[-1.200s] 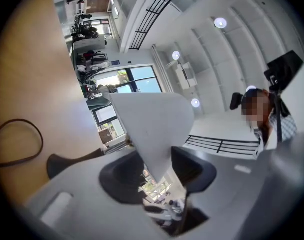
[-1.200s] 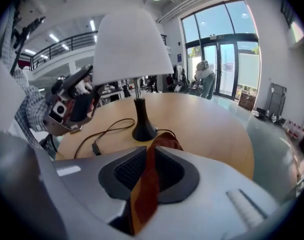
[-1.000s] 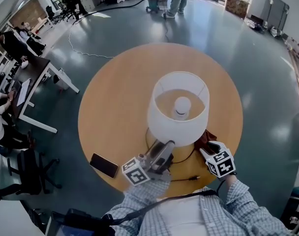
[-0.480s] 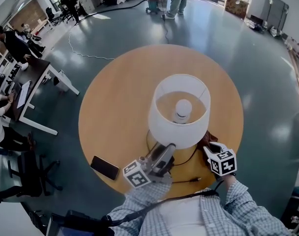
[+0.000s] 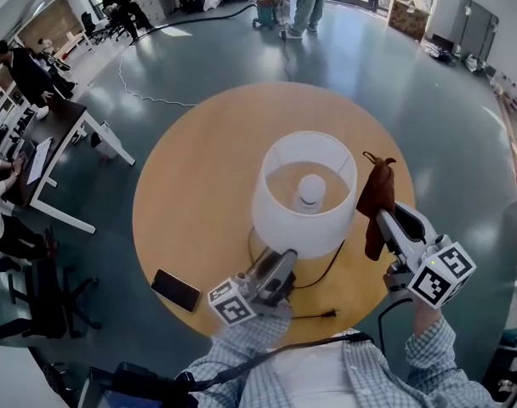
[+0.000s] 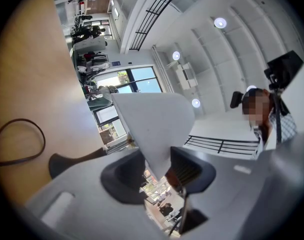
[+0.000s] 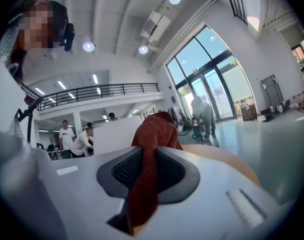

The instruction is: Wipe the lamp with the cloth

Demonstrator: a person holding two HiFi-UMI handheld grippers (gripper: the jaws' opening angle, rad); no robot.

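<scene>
One round wooden table [image 5: 190, 177]; one black phone [image 5: 177, 289] at its 7 o'clock edge. One lamp [image 5: 305, 195] near centre: white drum shade, bulb inside, black cord [image 5: 322, 314] trailing at 6 o'clock. At lamp's 6 o'clock, left gripper [image 5: 286, 257], just been closing, pinching shade's lower rim. One cloth [image 5: 376, 189], rust-red, limp, at lamp's 3 o'clock, pinched in right gripper [image 5: 383, 217], likewise just been closing. Bulb, phone in head view only; both pinches plain in gripper views.
</scene>
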